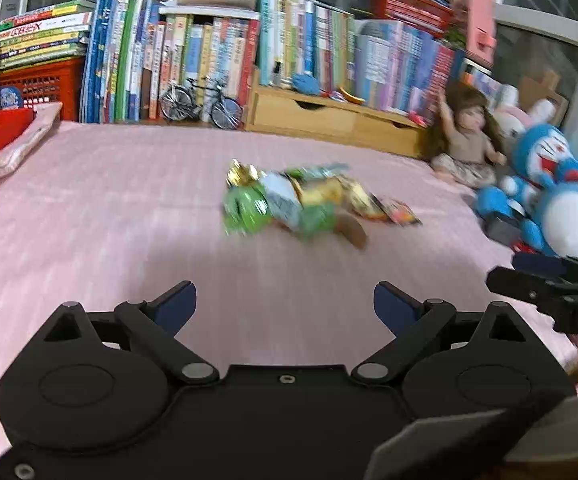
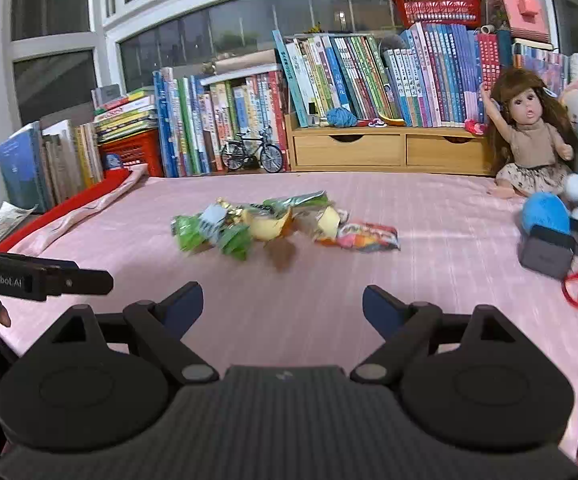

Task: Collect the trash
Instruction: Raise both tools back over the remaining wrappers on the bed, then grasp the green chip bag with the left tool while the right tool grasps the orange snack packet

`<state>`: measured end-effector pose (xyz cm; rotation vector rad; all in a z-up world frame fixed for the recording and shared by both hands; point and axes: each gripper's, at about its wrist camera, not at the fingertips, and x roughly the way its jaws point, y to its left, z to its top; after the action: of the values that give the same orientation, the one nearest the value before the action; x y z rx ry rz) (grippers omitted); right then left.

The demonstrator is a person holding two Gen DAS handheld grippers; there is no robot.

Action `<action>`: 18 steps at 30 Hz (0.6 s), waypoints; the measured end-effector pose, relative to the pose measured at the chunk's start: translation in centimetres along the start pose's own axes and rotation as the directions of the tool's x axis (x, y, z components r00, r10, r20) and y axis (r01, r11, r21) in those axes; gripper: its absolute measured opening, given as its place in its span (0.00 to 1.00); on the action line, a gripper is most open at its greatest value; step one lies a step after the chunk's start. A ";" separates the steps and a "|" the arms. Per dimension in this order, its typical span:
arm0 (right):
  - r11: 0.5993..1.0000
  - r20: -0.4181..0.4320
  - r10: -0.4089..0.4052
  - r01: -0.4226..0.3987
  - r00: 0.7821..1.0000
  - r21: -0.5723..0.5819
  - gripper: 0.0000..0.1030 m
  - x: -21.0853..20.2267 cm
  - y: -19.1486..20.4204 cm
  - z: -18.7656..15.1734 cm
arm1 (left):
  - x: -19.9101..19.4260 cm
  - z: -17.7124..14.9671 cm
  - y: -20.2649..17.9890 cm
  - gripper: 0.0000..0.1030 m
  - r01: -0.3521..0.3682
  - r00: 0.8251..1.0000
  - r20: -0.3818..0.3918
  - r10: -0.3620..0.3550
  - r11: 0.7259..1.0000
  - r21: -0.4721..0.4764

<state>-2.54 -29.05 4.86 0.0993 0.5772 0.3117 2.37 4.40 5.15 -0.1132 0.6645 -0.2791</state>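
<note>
Two open grippers wait over a pink bed with trash on it.

The black left gripper [image 1: 285, 300] and black right gripper [image 2: 283, 304] both have fingers spread wide and hold nothing. The pile of crinkly green, yellow and red snack wrappers [image 2: 285, 226] lies in the middle of the pink striped bed sheet [image 2: 429, 208], ahead of both. A brown-haired doll [image 2: 529, 140] and a blue plush cat [image 1: 561, 192] sit on the right.

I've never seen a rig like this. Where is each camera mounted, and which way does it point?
Left wrist view: on the left gripper, facing the crumpled snack wrapper pile on the pink bedsheet; open jaws show.
Right wrist view: on the right gripper, facing the same way; open jaws and a fingertip show.
Shared: wrappers, long-haired doll, miniature black bicycle; each sees the other gripper.
</note>
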 end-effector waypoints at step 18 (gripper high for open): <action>0.963 -0.139 -0.176 0.200 0.974 0.181 0.90 14.3 -8.1 4.2 | 15.3 6.8 2.9 0.92 -0.127 0.991 0.017 0.131 0.982 -0.141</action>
<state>13.21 -32.20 -0.49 0.2128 0.7326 0.0756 18.72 2.86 0.87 -0.2066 0.6619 -0.1057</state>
